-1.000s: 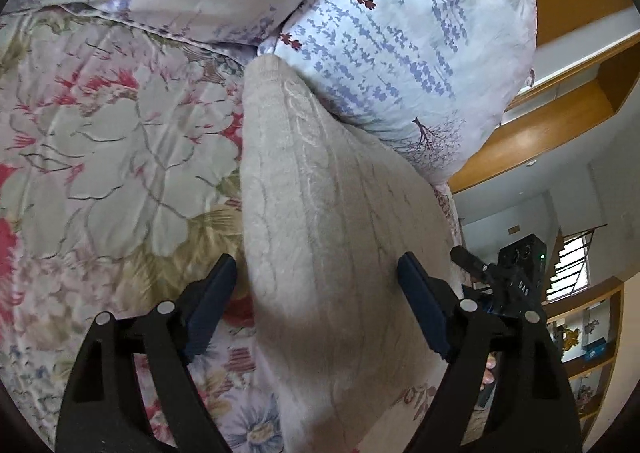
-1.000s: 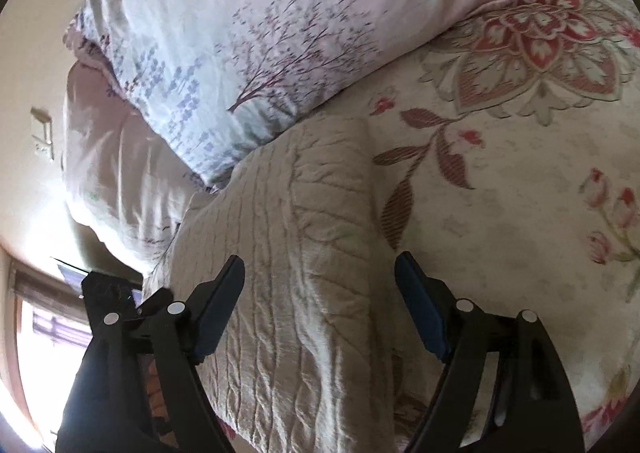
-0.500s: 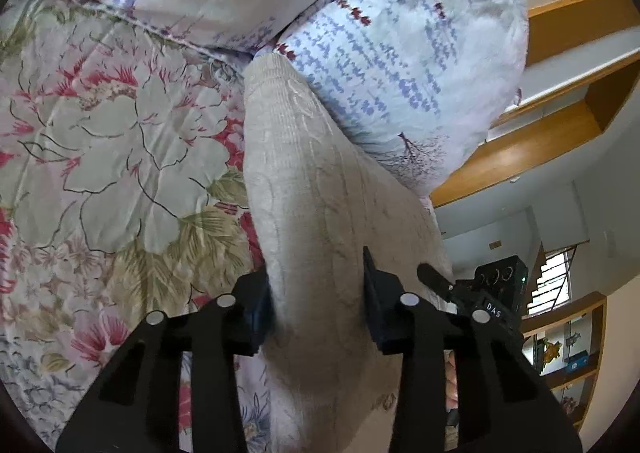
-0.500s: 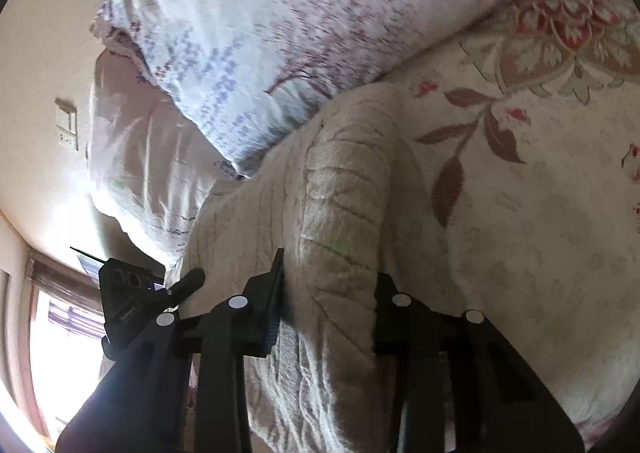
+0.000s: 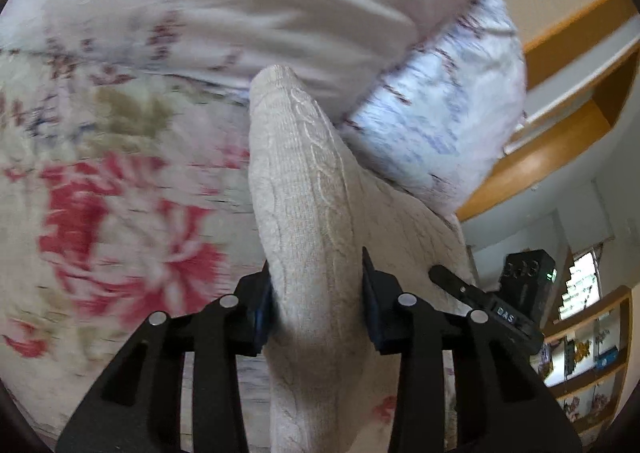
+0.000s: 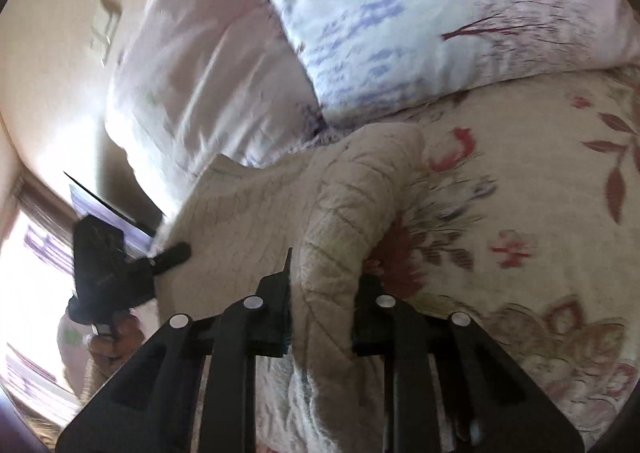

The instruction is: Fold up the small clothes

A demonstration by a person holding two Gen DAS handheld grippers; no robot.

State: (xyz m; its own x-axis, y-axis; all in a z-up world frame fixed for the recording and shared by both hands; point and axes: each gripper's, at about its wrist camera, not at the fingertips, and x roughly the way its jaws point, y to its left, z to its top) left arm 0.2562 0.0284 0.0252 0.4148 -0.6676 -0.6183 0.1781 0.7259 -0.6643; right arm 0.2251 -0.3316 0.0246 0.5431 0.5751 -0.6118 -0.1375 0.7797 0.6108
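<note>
Both grippers pinch the cream cable-knit garment over a floral bedspread.

The left gripper [image 5: 316,293] has its two pads pressed against a raised fold of the knit garment [image 5: 304,213], holding it at a narrow gap. The right gripper [image 6: 324,305] is closing its jaws on another bunched fold of the same garment [image 6: 340,221], with the cloth between the pads. The garment stretches between the two grippers, its far edge lying on the floral bedspread [image 5: 100,193] close against two pillows [image 6: 420,13]. In the right wrist view the other gripper and a hand [image 6: 116,337] show at the left; open bedspread lies to the right. No containers are visible.
</note>
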